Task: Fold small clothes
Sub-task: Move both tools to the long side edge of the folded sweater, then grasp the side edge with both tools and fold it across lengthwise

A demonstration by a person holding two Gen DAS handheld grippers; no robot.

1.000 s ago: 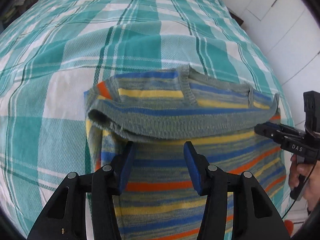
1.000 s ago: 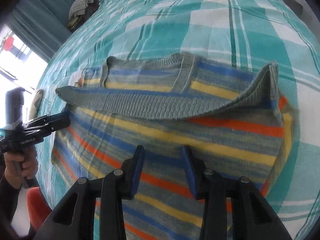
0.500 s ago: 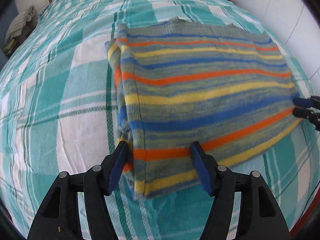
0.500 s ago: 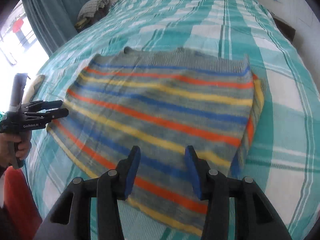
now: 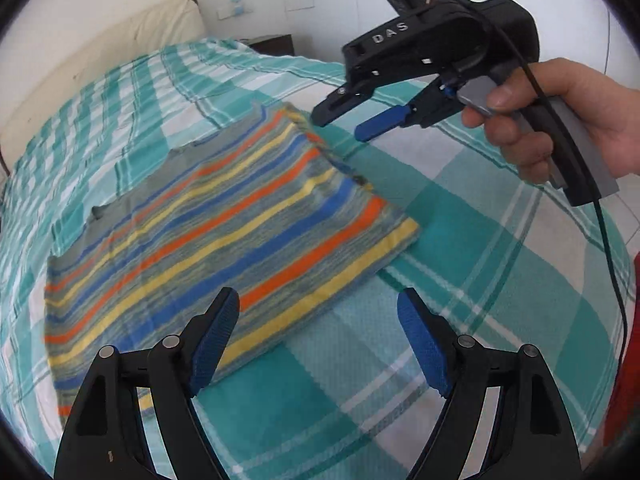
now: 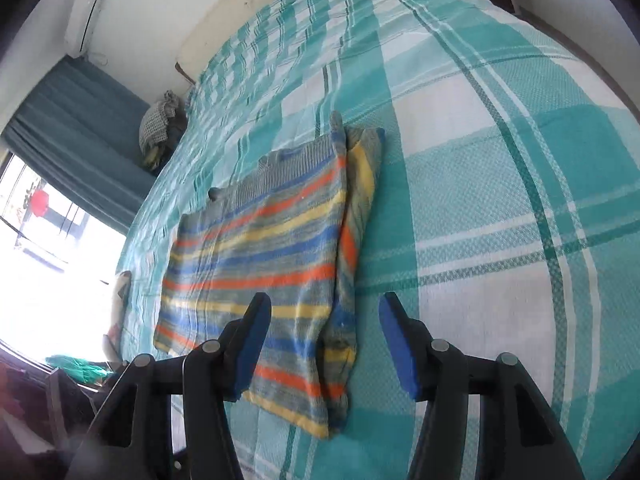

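- The bed (image 5: 480,240), covered in a teal-and-white plaid spread, fills most of both views; in the left wrist view wide bare cloth runs across the lower right of the frame, and in the right wrist view the whole right half is bare spread (image 6: 500,200).
- The striped sweater (image 5: 224,240) lies folded flat on the spread, left of centre in the left wrist view; its near edge runs diagonally from the lower left toward centre right and ends in a squared corner. In the right wrist view the sweater (image 6: 264,240) sits centre left, with a folded layer bunched along its right edge and its lower corner at the bottom centre of the frame.
- The cream headboard (image 5: 100,60) lines the upper left of the left wrist view, beyond the far edge of the bed.
- Teal curtains (image 6: 72,120) and a bright window take up the left edge of the right wrist view, with a bundle of checked cloth (image 6: 160,124) at the bed's far left corner.
- The left gripper (image 5: 318,340) hangs above the sweater's near edge at the bottom of the frame, jaws spread wide, holding nothing.
- The right gripper (image 5: 340,124), held in a hand (image 5: 560,116) at the upper right of the left wrist view, hovers above the sweater's far right corner with its fingers parted and empty. In its own view the right gripper (image 6: 324,344) is wide apart over the sweater's right edge.
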